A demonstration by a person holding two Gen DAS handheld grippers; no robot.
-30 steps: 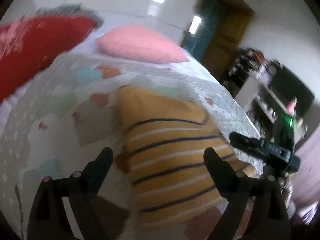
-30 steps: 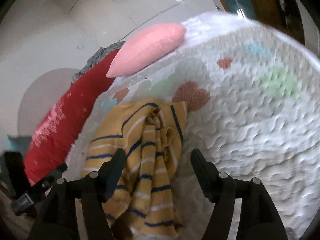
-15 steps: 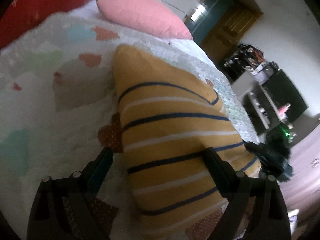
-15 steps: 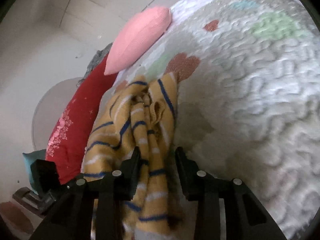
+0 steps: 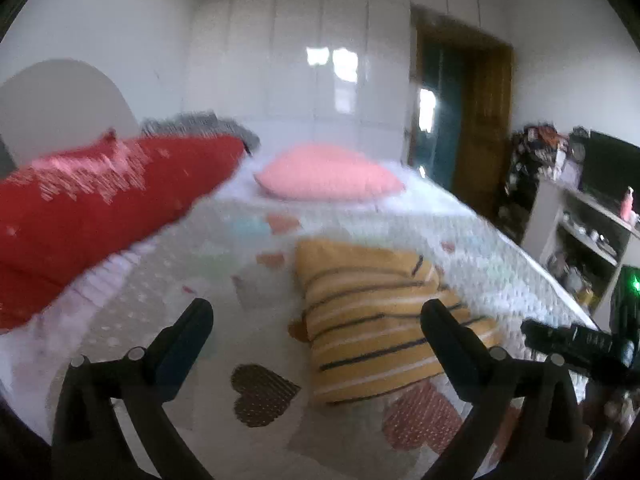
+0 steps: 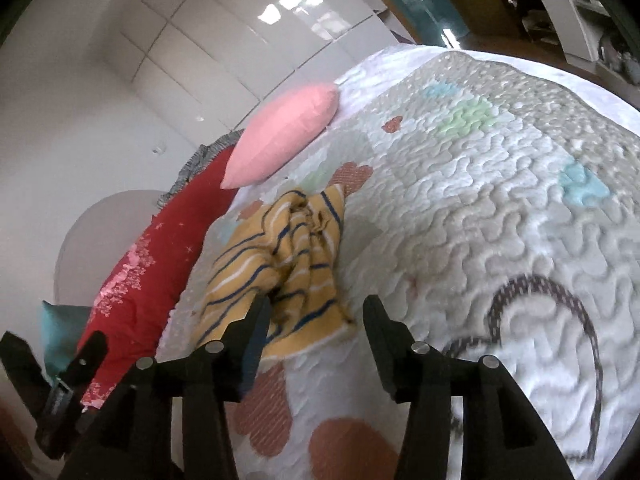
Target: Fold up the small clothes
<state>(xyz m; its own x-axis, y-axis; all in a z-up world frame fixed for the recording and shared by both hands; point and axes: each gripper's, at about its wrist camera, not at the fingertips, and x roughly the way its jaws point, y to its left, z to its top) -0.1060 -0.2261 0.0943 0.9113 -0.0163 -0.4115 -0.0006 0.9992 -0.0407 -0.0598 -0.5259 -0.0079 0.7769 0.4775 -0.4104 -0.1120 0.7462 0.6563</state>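
Note:
A yellow garment with navy and white stripes point(image 5: 372, 300) lies in a folded bundle on the quilted bedspread point(image 5: 224, 280). My left gripper point(image 5: 316, 320) hovers back from it. Its jaws are opening wide and hold nothing. In the right wrist view the same garment point(image 6: 288, 256) lies bunched, its near hem just ahead of my right gripper point(image 6: 316, 312). The right jaws are opening, and the pads are clear of the cloth. The right gripper's black housing point(image 5: 576, 340) shows beyond the garment in the left wrist view.
A long red pillow point(image 5: 100, 216) runs along the bed's left side, with a pink pillow point(image 5: 328, 176) at the head. A teal cushion point(image 6: 60, 320) sits beyond the red pillow point(image 6: 168, 264). White shelves point(image 5: 584, 236) and a wooden door point(image 5: 480, 120) stand off the bed's right.
The left gripper drew back and rose from the garment and opened wider. The right gripper narrowed around the garment's hem, then opened and pulled back, leaving the cloth on the bed.

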